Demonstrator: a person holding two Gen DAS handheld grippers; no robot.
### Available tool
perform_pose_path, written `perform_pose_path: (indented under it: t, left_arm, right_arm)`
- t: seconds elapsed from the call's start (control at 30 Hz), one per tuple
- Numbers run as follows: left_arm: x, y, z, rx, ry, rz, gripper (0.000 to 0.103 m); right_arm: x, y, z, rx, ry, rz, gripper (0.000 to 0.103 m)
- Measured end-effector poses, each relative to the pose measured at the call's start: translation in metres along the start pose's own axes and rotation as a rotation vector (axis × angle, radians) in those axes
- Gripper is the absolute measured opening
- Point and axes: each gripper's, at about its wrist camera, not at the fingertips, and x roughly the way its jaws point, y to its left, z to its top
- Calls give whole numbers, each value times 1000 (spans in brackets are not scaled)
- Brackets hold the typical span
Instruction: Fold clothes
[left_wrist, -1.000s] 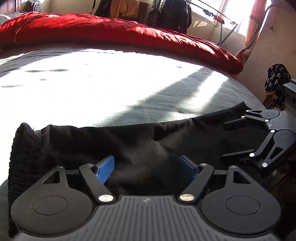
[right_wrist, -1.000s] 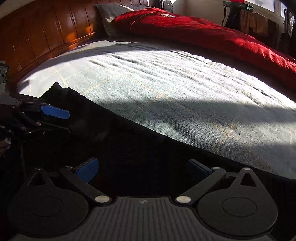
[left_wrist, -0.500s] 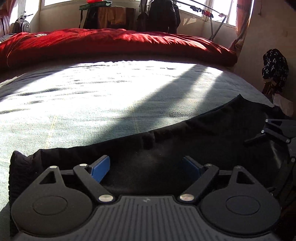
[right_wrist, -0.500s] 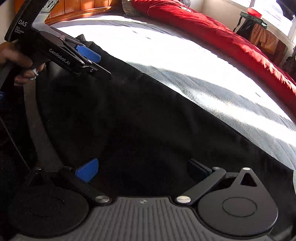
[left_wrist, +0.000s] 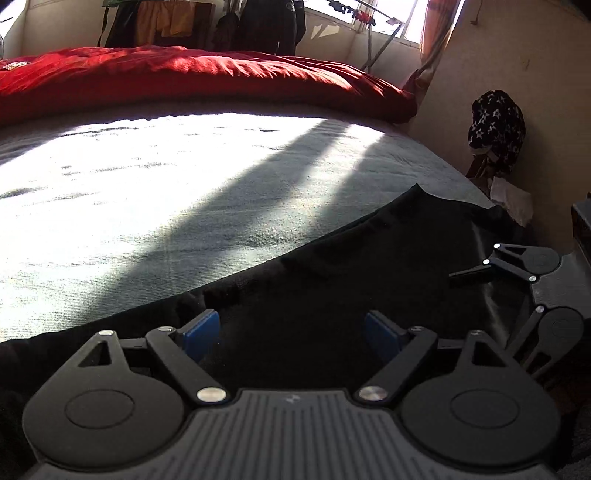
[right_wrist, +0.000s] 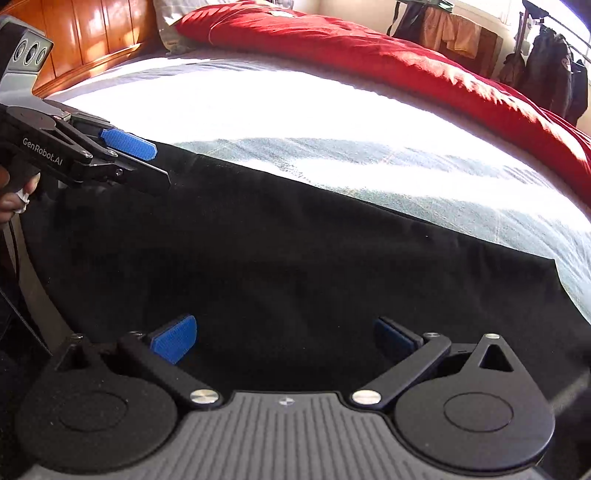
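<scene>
The soft black cloth garment (right_wrist: 295, 258) now lies flatter along the near edge of the grey-green bed (left_wrist: 184, 184). Both the left gripper (left_wrist: 291, 332) and right gripper (right_wrist: 284, 336) hang wide open, holding nothing. It looks spread out, maybe for a fold.

Both low, sharing black garment (left_wrist: 351, 280).

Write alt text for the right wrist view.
The open right gripper hovers over a black garment spread along the near edge of a sunlit bed. The left gripper reaches in from the left, with a red duvet behind.
</scene>
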Motion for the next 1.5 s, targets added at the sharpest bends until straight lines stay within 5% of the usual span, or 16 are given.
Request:
perform_pose_path:
  t: [0.13,0.27,0.4,0.57,0.67,0.73,0.8,0.93,1.13,1.3,1.5]
  left_arm:
    - [35,-13,4,29,66,-91,86]
    - [51,4,10,9,85,119,86]
    - [45,8,35,-55,79,34,86]
    - [74,-46,61,70,106,-193,86]
    - [106,-75,65,148,133,-252,87]
    - [127,-81,65,147,159,-190,87]
    - [141,-76,63,161,140,-41,85]
    - [129,-75,72,64,102,97,85]
    - [112,-109,58,-15,91,66,87]
    - [109,-101,26,-118,117,229,87]
    - [92,-96,13,-182,108,329,87]
  right_arm:
    - [-3,-15,-9,88,8,-53,103]
    - [-8,-29,-21,167,24,-113,103]
    - [-17,-41,-34,253,7,-163,103]
    - [-29,-58,-48,307,-41,-187,103]
    - [-36,-66,-56,310,-70,-189,103]
    - [-42,-71,-62,304,-91,-170,103]
    - [-46,-79,-66,292,-114,-152,103]
    - [-56,-103,-79,269,-156,-109,103]
    - [-56,-153,-94,279,-190,-24,103]
    - [-41,-183,-101,309,-164,27,103]
    - [-35,-190,-102,318,-162,61,103]
